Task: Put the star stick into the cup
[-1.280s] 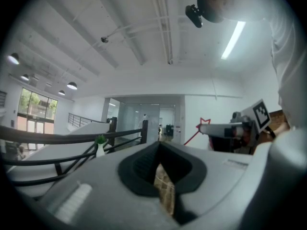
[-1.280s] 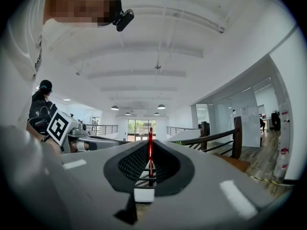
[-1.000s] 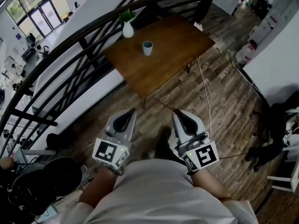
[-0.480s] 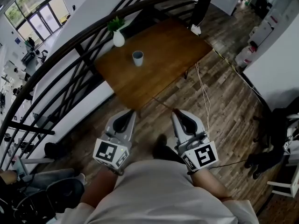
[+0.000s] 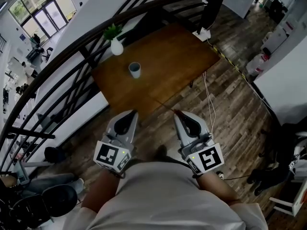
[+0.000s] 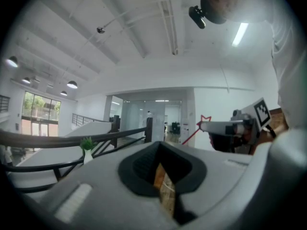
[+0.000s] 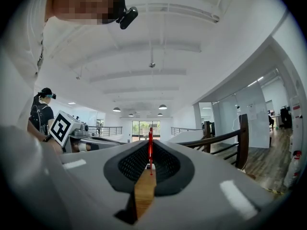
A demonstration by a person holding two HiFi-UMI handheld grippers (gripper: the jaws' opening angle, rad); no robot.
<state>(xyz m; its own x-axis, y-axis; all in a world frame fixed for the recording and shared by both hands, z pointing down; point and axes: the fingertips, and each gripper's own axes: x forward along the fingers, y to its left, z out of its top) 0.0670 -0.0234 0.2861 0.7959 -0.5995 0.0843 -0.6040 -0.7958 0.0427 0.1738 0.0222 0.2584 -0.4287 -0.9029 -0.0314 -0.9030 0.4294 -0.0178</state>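
A thin red star stick [image 5: 164,105] juts forward from my right gripper [image 5: 178,114], which is shut on its lower end. In the right gripper view the stick [image 7: 150,147] stands upright between the pads. From the left gripper view its star tip [image 6: 205,120] shows ahead of the right gripper [image 6: 230,127]. A small pale cup [image 5: 135,70] stands on the brown wooden table [image 5: 168,56], well ahead of both grippers. My left gripper [image 5: 130,113] is held beside the right one at waist height, jaws together on nothing.
A white vase with a green plant [image 5: 115,43] stands at the table's far corner by the dark railing [image 5: 72,51]. White cables [image 5: 207,90] trail over the wood floor right of the table. A black office chair [image 5: 38,205] is low left. A person [image 7: 42,110] stands behind.
The table, cup and vase have slid down and to the left in the head view. Both grippers keep their pose and the stick stays gripped.
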